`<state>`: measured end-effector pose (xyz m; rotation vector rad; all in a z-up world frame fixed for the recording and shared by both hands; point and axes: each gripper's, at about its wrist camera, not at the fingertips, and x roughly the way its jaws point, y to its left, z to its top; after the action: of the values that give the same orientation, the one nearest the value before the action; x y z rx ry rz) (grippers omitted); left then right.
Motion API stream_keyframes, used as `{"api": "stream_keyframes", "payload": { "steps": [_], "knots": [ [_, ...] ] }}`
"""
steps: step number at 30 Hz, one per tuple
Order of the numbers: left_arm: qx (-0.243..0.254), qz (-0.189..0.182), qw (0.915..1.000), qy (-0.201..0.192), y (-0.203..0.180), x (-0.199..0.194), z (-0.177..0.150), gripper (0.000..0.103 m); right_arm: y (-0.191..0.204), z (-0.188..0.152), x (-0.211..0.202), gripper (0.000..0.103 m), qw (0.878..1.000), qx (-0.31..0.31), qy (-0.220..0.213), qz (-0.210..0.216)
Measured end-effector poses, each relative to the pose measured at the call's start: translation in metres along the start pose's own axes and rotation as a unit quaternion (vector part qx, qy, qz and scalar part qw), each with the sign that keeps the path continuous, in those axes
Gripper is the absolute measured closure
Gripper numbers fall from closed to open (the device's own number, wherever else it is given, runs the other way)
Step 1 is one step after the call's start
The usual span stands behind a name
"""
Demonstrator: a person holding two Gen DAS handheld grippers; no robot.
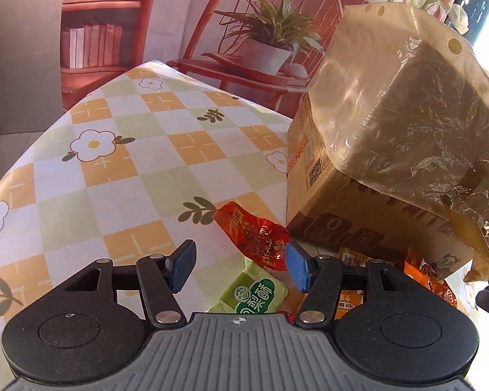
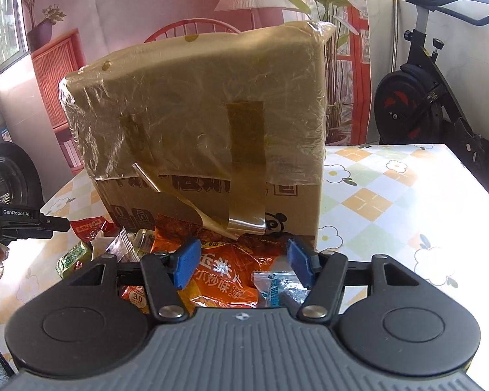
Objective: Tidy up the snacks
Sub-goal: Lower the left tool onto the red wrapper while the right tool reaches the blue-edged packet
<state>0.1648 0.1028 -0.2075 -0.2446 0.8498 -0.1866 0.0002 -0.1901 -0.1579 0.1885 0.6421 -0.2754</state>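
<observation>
Both your left tongs (image 1: 241, 268) and right tongs (image 2: 244, 264) gape apart over snacks (image 2: 221, 280) beside the box (image 2: 212, 130).

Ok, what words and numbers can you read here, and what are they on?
"GenRobot.AI": on the left hand-held gripper, seen from the right wrist.
"小炒味" and "CRISPY CORN CHIPS": on the orange chip bag.
"3.0": on that bag's corner.
"梨酥": on the green snack packet.
"0": on the cardboard box.
The other box print, its QR label and the red packet are too blurred.
</observation>
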Motion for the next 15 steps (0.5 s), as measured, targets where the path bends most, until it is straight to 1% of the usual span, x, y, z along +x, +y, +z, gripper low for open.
{"api": "stream_keyframes", "payload": {
  "steps": [3,6,10,15],
  "knots": [
    [-0.014,0.009,0.9999,-0.002,-0.003,0.013,0.002,0.041,-0.007,-0.003,0.003,0.041,1.000,0.003,0.004,-0.009],
    [-0.017,0.016,0.9997,-0.002,-0.007,0.022,0.006,0.041,-0.012,-0.006,0.008,0.041,1.000,0.008,0.010,-0.017],
    [-0.007,0.033,0.9994,0.006,-0.014,0.037,0.005,0.041,-0.019,-0.009,0.013,0.041,0.999,0.020,0.018,-0.021],
    [0.019,0.056,0.9982,-0.010,-0.026,0.042,0.002,0.035,-0.022,-0.012,0.017,0.041,0.999,0.024,0.024,-0.022]
  ]
}}
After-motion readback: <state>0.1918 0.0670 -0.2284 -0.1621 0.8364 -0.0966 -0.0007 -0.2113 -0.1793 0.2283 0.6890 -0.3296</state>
